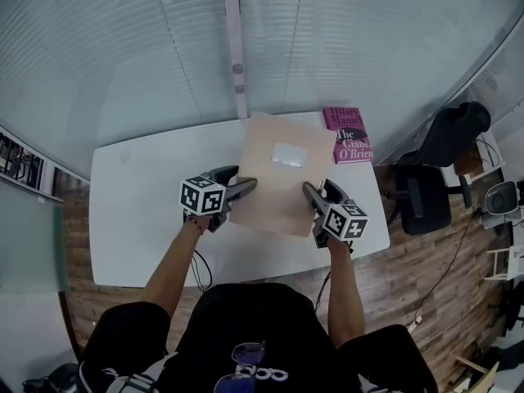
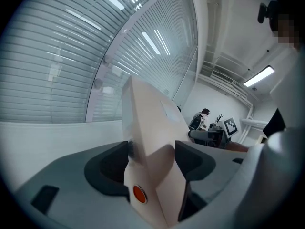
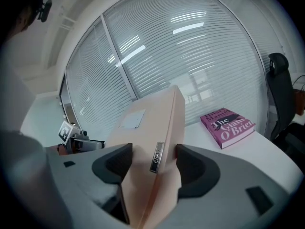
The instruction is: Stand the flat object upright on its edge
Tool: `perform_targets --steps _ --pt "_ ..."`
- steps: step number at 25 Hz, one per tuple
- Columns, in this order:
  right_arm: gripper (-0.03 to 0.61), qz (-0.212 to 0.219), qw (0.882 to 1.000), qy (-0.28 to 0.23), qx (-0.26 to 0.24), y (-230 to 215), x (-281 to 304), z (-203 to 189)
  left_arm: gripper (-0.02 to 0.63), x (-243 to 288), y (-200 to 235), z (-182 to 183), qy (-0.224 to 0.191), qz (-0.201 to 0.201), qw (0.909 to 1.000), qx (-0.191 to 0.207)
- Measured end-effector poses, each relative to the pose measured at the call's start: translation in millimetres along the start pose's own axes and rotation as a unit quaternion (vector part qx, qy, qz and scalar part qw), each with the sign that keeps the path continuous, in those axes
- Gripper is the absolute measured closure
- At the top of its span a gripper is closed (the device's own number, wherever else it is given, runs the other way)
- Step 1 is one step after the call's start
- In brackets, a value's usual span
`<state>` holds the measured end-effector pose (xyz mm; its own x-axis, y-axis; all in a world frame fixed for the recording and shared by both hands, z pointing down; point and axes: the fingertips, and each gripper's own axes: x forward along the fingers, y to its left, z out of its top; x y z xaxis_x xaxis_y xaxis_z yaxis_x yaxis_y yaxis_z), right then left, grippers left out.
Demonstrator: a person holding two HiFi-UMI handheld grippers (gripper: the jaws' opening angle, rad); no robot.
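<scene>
A flat, pale beige box (image 1: 274, 170) with a white label on top is held tilted above the white table (image 1: 139, 211), far edge toward the window. My left gripper (image 1: 243, 190) is shut on its near left edge, and in the left gripper view the box (image 2: 147, 142) fills the gap between the jaws. My right gripper (image 1: 311, 195) is shut on the near right edge; the right gripper view shows the box (image 3: 152, 142) clamped between the jaws, a small metal tag facing the camera.
A pink book (image 1: 348, 134) lies flat at the table's far right corner, also seen as the pink book (image 3: 228, 125) right of the box. Glass wall with blinds (image 1: 164, 47) runs behind the table. A black office chair (image 1: 434, 162) stands to the right.
</scene>
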<state>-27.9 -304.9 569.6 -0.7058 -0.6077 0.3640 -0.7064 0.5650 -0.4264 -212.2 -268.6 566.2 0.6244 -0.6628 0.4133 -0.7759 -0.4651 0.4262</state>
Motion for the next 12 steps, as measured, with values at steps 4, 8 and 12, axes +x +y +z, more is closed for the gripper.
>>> perform_targets --steps 4,8,12 --pt "0.275 0.005 1.000 -0.003 -0.016 -6.7 5.8 14.6 0.302 7.0 1.8 11.4 -0.006 0.008 0.9999 0.009" --pt "0.275 0.010 0.999 -0.005 -0.032 -14.8 8.8 28.2 0.302 15.7 1.1 22.1 -0.012 0.018 0.9996 0.020" --pt "0.278 0.017 0.999 -0.008 -0.047 -26.0 12.6 45.2 0.302 27.9 0.5 36.2 -0.020 0.025 0.9991 0.029"
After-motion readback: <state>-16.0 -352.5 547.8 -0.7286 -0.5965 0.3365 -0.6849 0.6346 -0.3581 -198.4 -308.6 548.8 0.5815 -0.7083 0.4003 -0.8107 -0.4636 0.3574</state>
